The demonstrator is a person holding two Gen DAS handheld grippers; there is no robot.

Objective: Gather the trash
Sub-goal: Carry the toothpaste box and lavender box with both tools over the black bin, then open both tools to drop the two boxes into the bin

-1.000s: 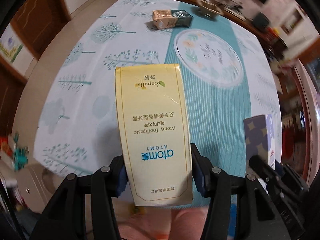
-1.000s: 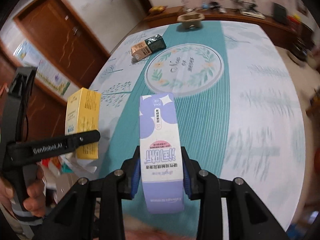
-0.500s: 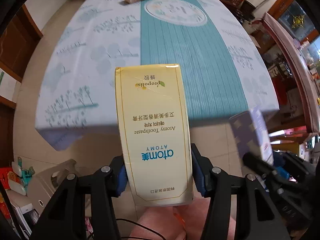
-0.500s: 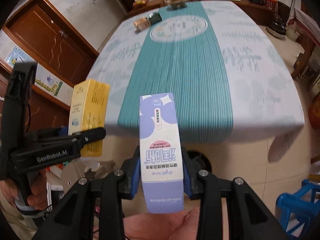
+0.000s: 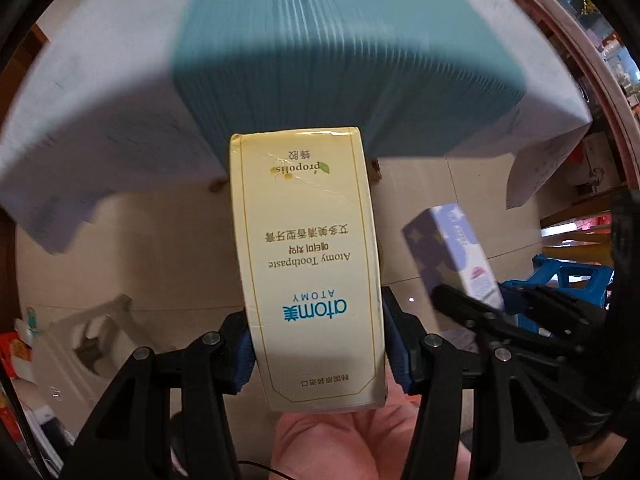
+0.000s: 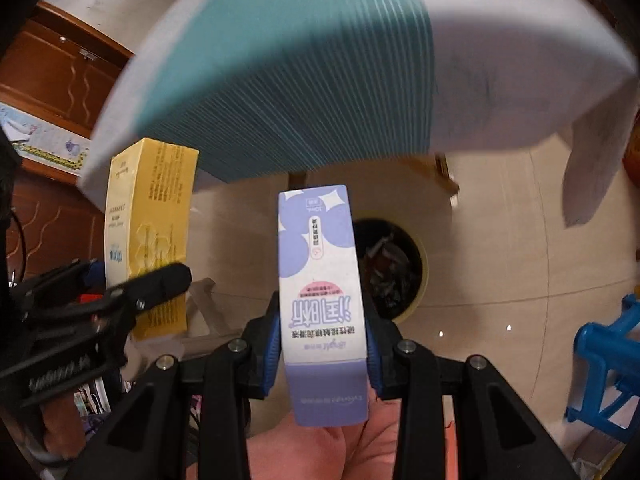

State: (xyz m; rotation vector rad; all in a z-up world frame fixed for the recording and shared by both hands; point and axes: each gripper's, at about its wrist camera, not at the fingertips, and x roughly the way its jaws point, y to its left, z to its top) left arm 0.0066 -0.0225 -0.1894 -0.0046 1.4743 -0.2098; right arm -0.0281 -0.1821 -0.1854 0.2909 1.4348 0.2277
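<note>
**Both boxes carried off the counter toward the bin**

The counter, with its teal-striped cloth, now fills only the top of both views, seen from below its edge; a second ago the cameras looked across its top. Tiled floor has taken its place, so both hands have swung away and down.

The bin, dark and already holding scraps, has come into the right view at about 2 o'clock of the purple box, partly hidden behind it.

The left gripper has its jaws clamped on the yellow box, unchanged. The right gripper likewise grips the purple box. In the left view the purple box sits at 3 o'clock.

Judgement: pickup is done; what remains is bringing each box over the bin and letting go.
</note>
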